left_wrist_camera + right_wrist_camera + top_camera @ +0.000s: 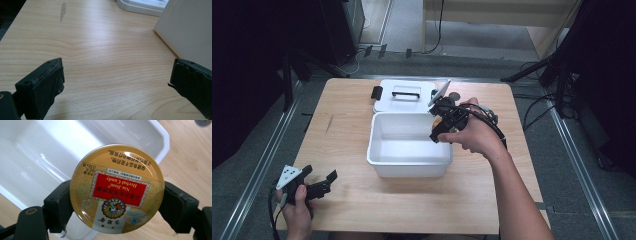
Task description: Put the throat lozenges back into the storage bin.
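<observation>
A lab-like recording space: wooden table, black curtains, floor cables.

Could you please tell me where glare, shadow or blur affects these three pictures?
Right gripper view: a bright highlight sits on the gold candy tin near its top edge, and the white bin behind is washed out. Left gripper view: a pale sheen crosses the wooden table, and the close jaws look soft. High view: the room's sides fall into deep shadow.
</observation>
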The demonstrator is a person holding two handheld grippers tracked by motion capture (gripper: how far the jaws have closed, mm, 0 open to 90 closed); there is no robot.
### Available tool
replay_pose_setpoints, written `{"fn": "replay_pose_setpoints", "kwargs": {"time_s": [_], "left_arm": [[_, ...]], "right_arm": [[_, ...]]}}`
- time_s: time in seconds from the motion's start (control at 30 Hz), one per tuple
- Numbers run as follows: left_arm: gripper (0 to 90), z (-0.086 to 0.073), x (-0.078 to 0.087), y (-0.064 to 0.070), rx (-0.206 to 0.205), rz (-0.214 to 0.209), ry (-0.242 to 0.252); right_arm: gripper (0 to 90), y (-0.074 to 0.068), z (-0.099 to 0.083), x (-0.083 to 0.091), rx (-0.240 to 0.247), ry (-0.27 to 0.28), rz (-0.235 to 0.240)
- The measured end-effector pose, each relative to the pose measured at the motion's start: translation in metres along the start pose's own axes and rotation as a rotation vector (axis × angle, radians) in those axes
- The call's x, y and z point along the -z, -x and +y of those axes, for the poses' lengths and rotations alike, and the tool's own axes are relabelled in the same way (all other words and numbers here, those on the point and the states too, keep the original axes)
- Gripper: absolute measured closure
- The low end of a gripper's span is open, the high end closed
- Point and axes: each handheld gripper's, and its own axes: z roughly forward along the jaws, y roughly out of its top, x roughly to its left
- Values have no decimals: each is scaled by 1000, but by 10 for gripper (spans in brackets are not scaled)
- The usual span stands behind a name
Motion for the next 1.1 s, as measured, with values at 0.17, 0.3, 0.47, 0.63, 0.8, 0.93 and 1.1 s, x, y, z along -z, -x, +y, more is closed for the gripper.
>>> {"fn": "replay_pose_setpoints", "kwargs": {"time_s": [0.17, 0.3, 0.47, 0.63, 0.8, 0.93, 1.1], "left_arm": [[0, 0, 0, 0, 0, 0, 0], [0, 0, 0, 0, 1, 0, 0], [0, 0, 0, 0, 1, -1, 1], [0, 0, 0, 0, 2, 0, 2], [0, 0, 0, 0, 2, -1, 3], [0, 0, 0, 0, 5, -1, 3], [0, 0, 0, 0, 2, -1, 0]], "right_arm": [[206, -6, 1, -4, 91, 35, 10], [206, -11, 1, -9, 168, 37, 16], [206, -17, 0, -16, 256, 34, 17], [206, -19, 0, -23, 299, 22, 5], [206, -21, -1, -30, 340, 4, -12], [206, -22, -3, -34, 378, -4, -20], [206, -22, -5, -41, 409, -14, -16]]}}
